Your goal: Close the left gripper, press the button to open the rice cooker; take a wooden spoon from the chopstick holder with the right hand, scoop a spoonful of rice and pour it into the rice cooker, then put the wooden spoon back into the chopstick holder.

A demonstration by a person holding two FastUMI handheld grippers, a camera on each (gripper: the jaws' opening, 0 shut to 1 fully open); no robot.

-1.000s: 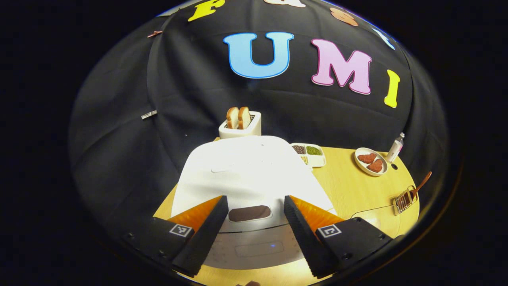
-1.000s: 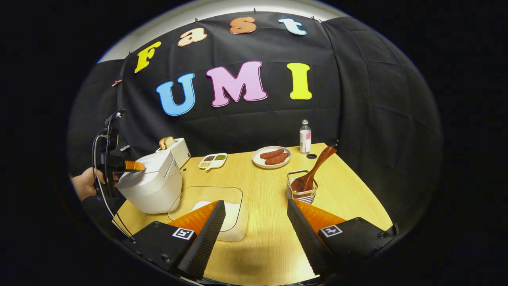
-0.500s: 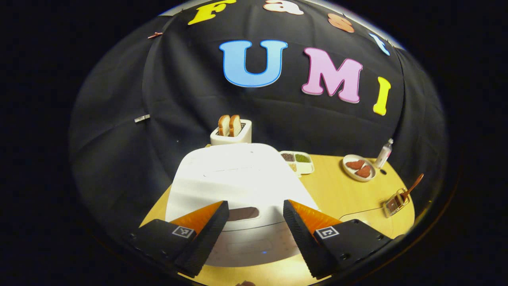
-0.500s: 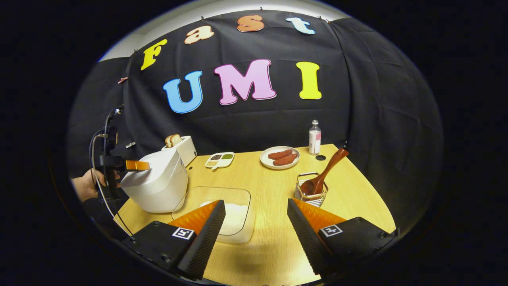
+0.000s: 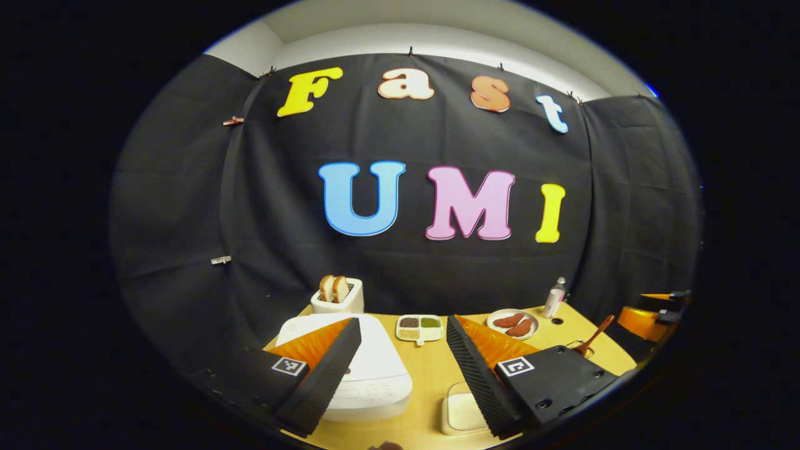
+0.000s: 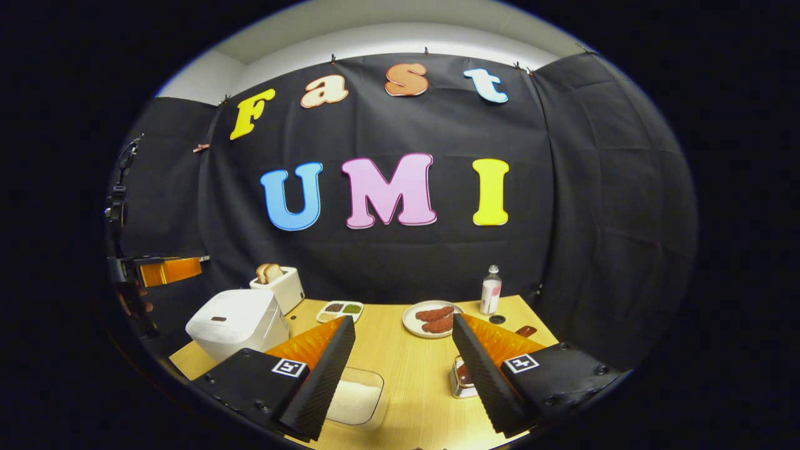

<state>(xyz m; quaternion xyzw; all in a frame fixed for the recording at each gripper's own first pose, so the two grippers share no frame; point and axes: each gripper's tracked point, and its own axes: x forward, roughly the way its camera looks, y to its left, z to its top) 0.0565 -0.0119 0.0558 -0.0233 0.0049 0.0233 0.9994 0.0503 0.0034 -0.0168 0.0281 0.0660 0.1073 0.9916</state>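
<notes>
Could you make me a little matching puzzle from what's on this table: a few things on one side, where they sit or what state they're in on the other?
Things:
1. rice cooker
2. wooden spoon
3. toaster
4. plate

States:
A. holds two bread slices
B. lid shut
C. beside the bottle, carrying reddish food
D. standing in the chopstick holder

Pairs: 1-B, 2-D, 3-A, 4-C

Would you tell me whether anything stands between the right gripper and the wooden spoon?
Nothing visible does. The right gripper is open above the table, and the wooden spoon leans in the chopstick holder just behind its right finger.
</notes>
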